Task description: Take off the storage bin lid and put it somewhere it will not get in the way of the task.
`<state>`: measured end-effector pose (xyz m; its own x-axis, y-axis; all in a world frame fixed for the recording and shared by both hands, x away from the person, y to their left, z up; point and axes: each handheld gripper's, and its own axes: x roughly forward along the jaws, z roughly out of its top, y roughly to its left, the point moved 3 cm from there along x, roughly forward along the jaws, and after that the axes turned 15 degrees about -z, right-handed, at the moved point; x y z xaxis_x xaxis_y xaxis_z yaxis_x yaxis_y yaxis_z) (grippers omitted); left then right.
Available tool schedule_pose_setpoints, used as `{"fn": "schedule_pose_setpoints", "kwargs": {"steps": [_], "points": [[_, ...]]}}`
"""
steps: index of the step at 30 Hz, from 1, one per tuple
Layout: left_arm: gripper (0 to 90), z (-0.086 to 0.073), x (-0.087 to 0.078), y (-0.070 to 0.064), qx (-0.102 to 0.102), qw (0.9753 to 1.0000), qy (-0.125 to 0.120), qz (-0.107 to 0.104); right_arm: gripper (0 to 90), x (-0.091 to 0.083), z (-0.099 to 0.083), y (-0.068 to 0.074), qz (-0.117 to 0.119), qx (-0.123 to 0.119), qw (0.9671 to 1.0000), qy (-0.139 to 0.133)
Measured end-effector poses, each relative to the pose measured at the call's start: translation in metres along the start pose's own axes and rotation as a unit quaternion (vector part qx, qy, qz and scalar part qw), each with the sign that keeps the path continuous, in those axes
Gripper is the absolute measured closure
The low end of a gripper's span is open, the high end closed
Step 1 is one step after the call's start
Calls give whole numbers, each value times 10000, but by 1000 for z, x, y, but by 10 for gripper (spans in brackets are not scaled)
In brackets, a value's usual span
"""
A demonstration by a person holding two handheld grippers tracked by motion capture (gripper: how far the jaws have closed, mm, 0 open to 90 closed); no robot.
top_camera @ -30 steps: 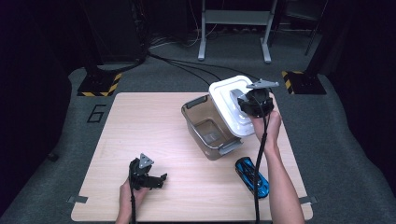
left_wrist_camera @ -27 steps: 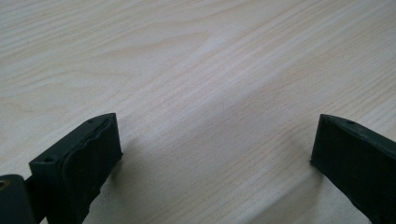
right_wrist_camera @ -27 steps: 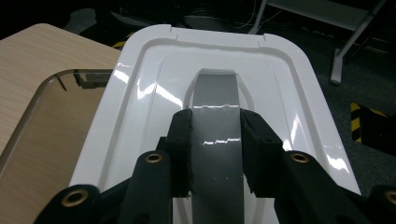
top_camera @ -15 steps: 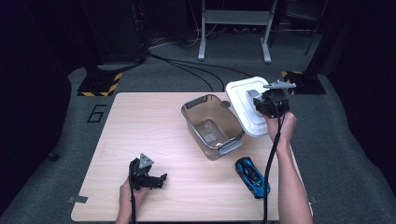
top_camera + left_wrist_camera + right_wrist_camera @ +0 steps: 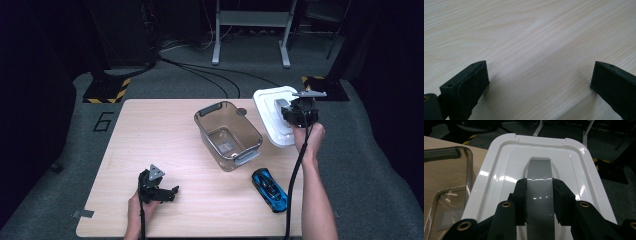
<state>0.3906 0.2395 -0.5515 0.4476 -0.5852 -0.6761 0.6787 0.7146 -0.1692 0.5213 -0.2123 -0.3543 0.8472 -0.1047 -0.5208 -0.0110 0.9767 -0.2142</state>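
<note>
High view, table [image 5: 150,135]: light wood top, standing on grey floor.
High view, container [image 5: 228,134]: clear brownish tub with grey end latches, lid off, near the table's middle.
High view, lid [image 5: 272,112]: white, to the right of the container, extending past the table's far right edge; whether it rests on the table cannot be told.
High view, right gripper [image 5: 298,111]: positioned over the lid, arm reaching in from the bottom right.
High view, toy car [image 5: 269,189]: blue and black, on the table near the front right, well apart from the container.
High view, left gripper [image 5: 167,192]: low at the front left of the table, jaws pointing right and spread.
Left gripper view, left gripper [image 5: 539,82]: both jaws wide apart, nothing but bare wood grain between them.
Right gripper view, right gripper [image 5: 539,198]: jaws clamped on the grey handle [image 5: 540,185] at the centre of the lid [image 5: 499,182].
Right gripper view, container [image 5: 446,192]: clear wall and rim at the left, beside the lid.
</note>
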Motion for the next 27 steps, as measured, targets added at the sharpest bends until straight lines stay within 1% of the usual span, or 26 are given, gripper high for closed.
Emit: {"fn": "schedule_pose_setpoints", "kwargs": {"steps": [3, 9, 10, 11, 12, 17, 18, 22, 23, 24, 26, 27], "points": [[15, 0, 0, 0, 2, 10000, -7, 13, 667, 4, -3, -4, -76, 79, 9999, 2], [15, 0, 0, 0, 0, 10000, -9, 13, 668, 13, -11, -8, -214, 111, 9996, 123], [15, 0, 0, 0, 2, 10000, 7, -6, 667, 15, -12, -9, -224, 130, 9996, 109], [15, 0, 0, 0, -11, 10000, -26, 17, 667, 16, -13, -9, -237, 116, 9995, 154], [15, 0, 0, 0, 3, 10000, 11, -7, 667, 18, -15, -9, -254, 151, 9994, 155], [15, 0, 1, 0, -25, 10000, -43, 16, 668, 26, -21, -10, -293, 148, 9992, 228], [15, 0, 0, 0, -1, 10000, -12, 15, 667, 30, -25, -10, -314, 161, 9990, 281], [15, 0, 0, 0, 1, 10000, -10, 15, 667, 36, -30, -10, -338, 128, 9988, 337], [15, 0, 0, 0, -1, 10000, -12, 15, 667, 37, -31, -9, -359, 198, 9985, 367], [15, 0, 0, 0, -1, 10000, -12, 14, 667, 39, -33, -10, -347, 124, 9986, 373], [15, 0, 0, 0, 1, 10000, -10, 15, 667, 41, -36, -10, -374, 125, 9985, 384], [15, 0, 0, 0, 1, 10000, -10, 15, 667, 44, -38, -9, -376, 213, 9981, 428]]}}
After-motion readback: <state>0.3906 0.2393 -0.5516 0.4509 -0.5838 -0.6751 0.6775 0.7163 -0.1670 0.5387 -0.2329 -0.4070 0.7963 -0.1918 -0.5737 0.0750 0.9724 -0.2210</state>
